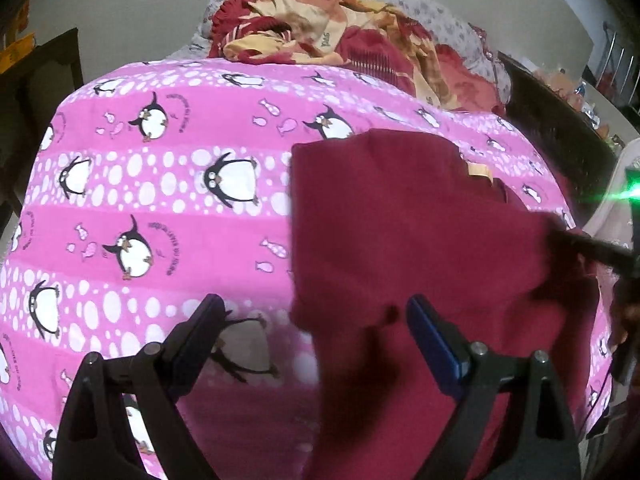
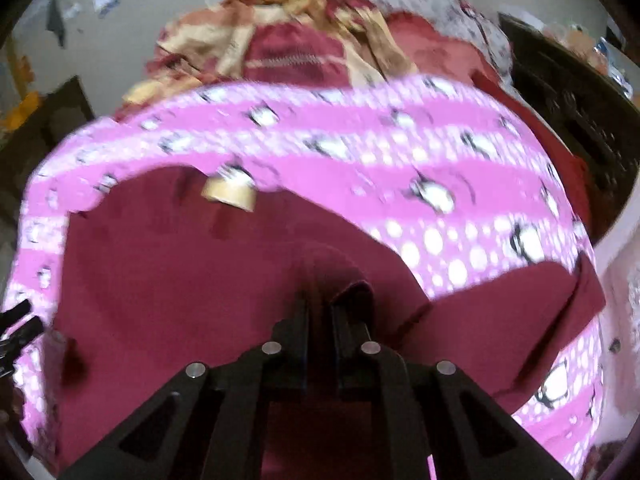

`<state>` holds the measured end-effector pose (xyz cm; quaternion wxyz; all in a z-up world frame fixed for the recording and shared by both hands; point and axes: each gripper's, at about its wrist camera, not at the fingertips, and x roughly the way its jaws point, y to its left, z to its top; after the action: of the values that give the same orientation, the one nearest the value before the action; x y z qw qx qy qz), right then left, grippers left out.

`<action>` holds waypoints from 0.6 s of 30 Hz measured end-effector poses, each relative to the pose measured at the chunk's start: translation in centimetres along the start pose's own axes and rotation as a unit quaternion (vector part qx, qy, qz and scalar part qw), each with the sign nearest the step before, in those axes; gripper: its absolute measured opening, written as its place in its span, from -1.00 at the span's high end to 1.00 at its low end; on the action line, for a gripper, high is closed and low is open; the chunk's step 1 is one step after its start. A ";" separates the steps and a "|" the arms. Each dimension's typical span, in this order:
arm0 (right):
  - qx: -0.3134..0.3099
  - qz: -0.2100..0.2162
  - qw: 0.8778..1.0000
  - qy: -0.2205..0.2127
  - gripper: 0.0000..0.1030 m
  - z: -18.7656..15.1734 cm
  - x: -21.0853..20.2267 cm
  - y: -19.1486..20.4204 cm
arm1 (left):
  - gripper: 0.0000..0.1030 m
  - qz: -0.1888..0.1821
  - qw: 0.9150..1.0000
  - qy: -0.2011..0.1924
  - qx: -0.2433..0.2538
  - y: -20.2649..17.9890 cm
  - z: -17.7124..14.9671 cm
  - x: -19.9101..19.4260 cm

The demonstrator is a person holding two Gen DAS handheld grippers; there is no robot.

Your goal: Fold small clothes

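Observation:
A dark red garment with a tan neck label lies on a pink penguin-print sheet. My left gripper is open above the garment's left edge, one finger over the sheet, one over the cloth. My right gripper is shut on a raised fold of the red garment; its tip also shows at the right in the left wrist view. The tan label shows in the blurred right wrist view, and a sleeve spreads to the right.
A heap of red and cream clothes lies at the far end of the sheet, on a grey flowered cover. Dark wooden furniture stands at the right. A dark chair is at the left.

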<state>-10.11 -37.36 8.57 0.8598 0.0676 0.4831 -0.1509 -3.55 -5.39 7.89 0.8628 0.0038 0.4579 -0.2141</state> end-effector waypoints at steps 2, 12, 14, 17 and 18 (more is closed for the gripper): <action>-0.006 -0.015 1.000 -0.004 0.81 -0.4 0.2 -0.2 | -0.77 0.002 1.000 -0.011 -0.010 0.0 0.4 0.0; 0.100 0.003 0.993 -0.064 -0.15 -1.0 -4.7 -5.3 | -0.77 0.059 0.997 0.043 -0.027 0.9 1.3 6.7; 0.121 0.002 0.991 -0.053 -0.16 -1.5 -5.0 -7.6 | -0.77 0.054 0.997 0.045 -0.034 1.1 1.3 6.8; 0.165 0.005 0.986 -0.023 -0.16 -2.9 -4.5 -11.4 | -0.77 0.056 0.997 0.037 -0.024 0.7 1.5 5.9; 0.175 0.007 0.984 -0.017 -0.16 -3.3 -4.4 -12.5 | -0.77 0.053 0.998 0.028 -0.024 0.4 1.6 5.1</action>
<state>-18.99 -47.44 10.94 0.8439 0.2176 0.4339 -0.2287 0.39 -7.18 4.73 0.8598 0.0135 0.4858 -0.1566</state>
